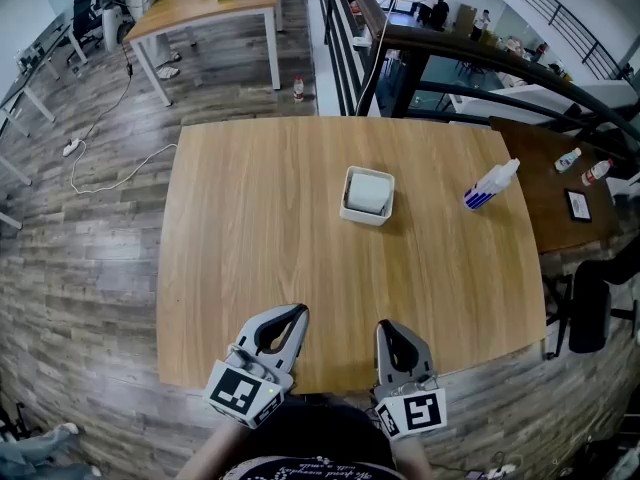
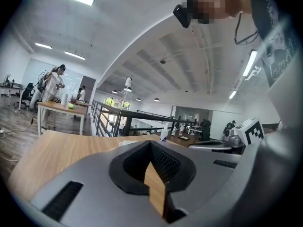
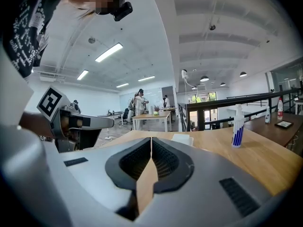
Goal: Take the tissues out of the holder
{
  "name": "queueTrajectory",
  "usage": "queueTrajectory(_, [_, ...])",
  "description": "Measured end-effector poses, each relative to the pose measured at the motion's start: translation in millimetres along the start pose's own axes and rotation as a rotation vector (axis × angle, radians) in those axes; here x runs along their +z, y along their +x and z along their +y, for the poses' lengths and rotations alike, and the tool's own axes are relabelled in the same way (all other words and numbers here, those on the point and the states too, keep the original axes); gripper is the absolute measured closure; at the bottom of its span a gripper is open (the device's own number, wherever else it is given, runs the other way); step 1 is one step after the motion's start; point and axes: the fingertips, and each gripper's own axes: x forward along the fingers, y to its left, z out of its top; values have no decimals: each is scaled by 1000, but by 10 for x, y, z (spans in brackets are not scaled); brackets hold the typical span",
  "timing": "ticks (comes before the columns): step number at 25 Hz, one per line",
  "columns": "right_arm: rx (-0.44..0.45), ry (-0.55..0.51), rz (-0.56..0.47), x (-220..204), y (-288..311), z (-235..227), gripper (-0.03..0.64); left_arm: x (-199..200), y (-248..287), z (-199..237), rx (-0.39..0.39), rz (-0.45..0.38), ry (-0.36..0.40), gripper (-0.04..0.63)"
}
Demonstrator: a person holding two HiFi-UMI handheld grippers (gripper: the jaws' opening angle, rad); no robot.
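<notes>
Nearest to me, at the near edge of the worktop [image 1: 260,218], are the two hand-held grippers, side by side and apart from each other.

1. Worktop: light wood, rectangular. It carries only the holder and one spray bottle.

2. Left hand-held gripper [image 1: 298,313]: its tips reach just over the near edge. In the left gripper view [image 2: 150,143] the jaws meet at the tips, closed, with nothing between them.

3. Right hand-held gripper [image 1: 385,326]: it sits level with the left one and also points across the worktop. In the right gripper view [image 3: 151,138] the jaws are closed tip to tip and hold nothing.

4. Holder [image 1: 365,218]: a white, square, open-topped box standing upright past the middle of the worktop. It is well apart from both hand-held grippers, ahead of the gap between them and nearer the right one's line. In the right gripper view it [image 3: 182,138] shows just beyond and a little right of the closed tips.

5. Tissues [image 1: 368,190]: a white stack seated inside the holder, filling it to about the rim. Neither hand-held gripper touches it.

6. Spray bottle [image 1: 491,186]: white with a blue label, to the right of the holder and clear of it, near the worktop's right edge. In the right gripper view it [image 3: 238,126] stands upright.
</notes>
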Motion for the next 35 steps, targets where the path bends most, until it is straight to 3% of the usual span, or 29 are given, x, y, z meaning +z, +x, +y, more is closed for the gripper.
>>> queueTrajectory(9, [113, -124, -18, 193, 418, -234, 593, -20, 108, 39, 2, -1, -19, 591])
queueTrajectory(12, [128, -158, -13, 253, 595, -339, 540, -57, 117, 87, 14, 4, -21, 591])
queueTrajectory(17, [140, -191, -26, 356, 850, -475, 511, -46, 196, 100, 19, 22, -64, 591])
queueTrajectory(29, [101, -183, 57, 205, 1499, -1002, 411, -69, 326, 81, 9, 35, -75, 591])
queueTrajectory(35, [86, -129, 115, 19, 1834, -1292, 359, -83, 316, 105, 13, 38, -83, 591])
